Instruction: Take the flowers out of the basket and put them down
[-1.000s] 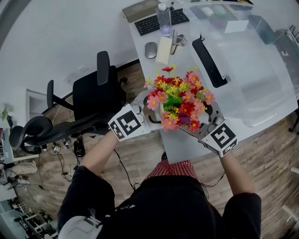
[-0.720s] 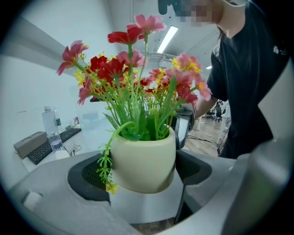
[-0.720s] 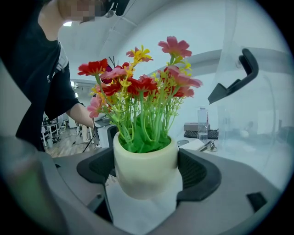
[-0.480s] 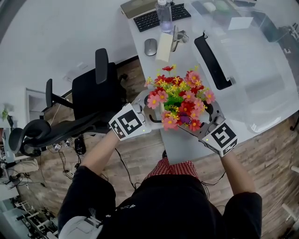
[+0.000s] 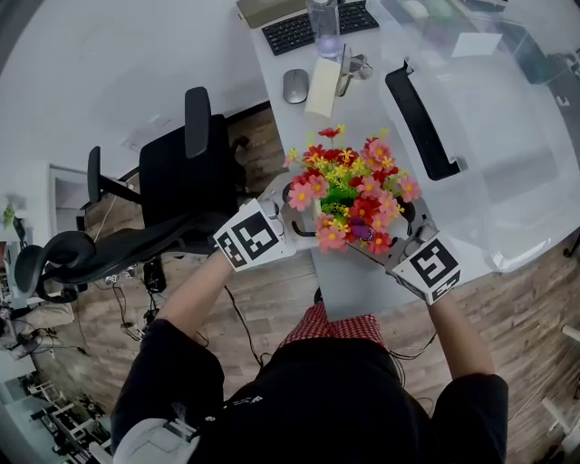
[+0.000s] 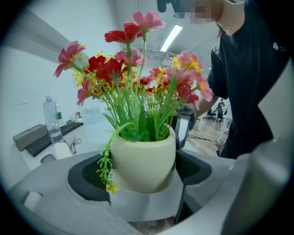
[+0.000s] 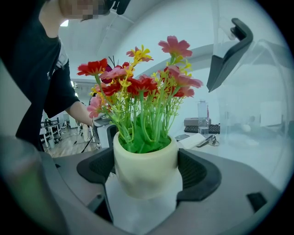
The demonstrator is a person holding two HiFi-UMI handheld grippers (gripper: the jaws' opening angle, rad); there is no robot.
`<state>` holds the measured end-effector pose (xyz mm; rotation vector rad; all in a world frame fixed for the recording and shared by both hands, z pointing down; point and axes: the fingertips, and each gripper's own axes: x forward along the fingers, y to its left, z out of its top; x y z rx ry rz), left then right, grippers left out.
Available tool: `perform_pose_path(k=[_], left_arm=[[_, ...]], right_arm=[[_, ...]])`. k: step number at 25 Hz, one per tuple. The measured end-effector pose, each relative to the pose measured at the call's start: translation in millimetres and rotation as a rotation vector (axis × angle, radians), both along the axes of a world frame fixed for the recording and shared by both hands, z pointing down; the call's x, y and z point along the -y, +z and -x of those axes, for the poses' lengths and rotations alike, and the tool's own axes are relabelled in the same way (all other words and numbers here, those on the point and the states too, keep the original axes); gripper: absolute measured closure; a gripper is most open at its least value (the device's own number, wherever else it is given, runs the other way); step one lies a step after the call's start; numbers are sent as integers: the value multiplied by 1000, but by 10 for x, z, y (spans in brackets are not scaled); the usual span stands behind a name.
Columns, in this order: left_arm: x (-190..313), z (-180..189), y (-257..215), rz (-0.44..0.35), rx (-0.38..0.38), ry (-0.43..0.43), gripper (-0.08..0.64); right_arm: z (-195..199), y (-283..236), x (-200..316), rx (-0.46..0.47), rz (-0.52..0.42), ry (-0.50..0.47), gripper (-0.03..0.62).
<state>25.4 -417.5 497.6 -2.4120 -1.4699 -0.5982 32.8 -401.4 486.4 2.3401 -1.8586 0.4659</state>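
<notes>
A white surface (image 5: 362, 113) runs up the head view. On its right stands a big clear plastic container with a black handle (image 5: 420, 122), which I take to be the basket (image 5: 489, 118). A black office chair (image 5: 177, 186) stands on the wooden floor to the left.

The flowers (image 5: 349, 195), a bunch of red, pink and yellow blooms on green stems, stand upright in a small cream pot (image 6: 143, 158). They are already outside the basket, just beside its near corner and over the near end of the surface. The left gripper (image 5: 292, 217) and the right gripper (image 5: 399, 227) come at the pot from opposite sides. In each gripper view the pot sits between the dark pads with the jaws closed in against its wall, so both grippers are clamped on it. The white surface shows below the pot's base in both gripper views, and the pot looks to be held off it.

The lifting-out step looks done and the putting-down is in hand. The next move calls for lowering the pot level onto a bare patch of the surface, with both grippers moving together so it does not tip, and letting go only once the base rests flat.

Further up lie a keyboard (image 5: 322, 25), a mouse (image 5: 295, 86) and a clear bottle (image 5: 324, 14), well apart from the pot.

No brand or label can be read. The gripper cubes carry only black-and-white square patterns, and the small white mark on the person's dark shirt is too small to read.
</notes>
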Motion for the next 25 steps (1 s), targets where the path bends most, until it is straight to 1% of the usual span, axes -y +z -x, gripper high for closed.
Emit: perform_pose_path(k=[25], left_arm=[[10,-70,307,-4,57,-20,126]], right_arm=[[-80,303,10,46,43,-13,155]])
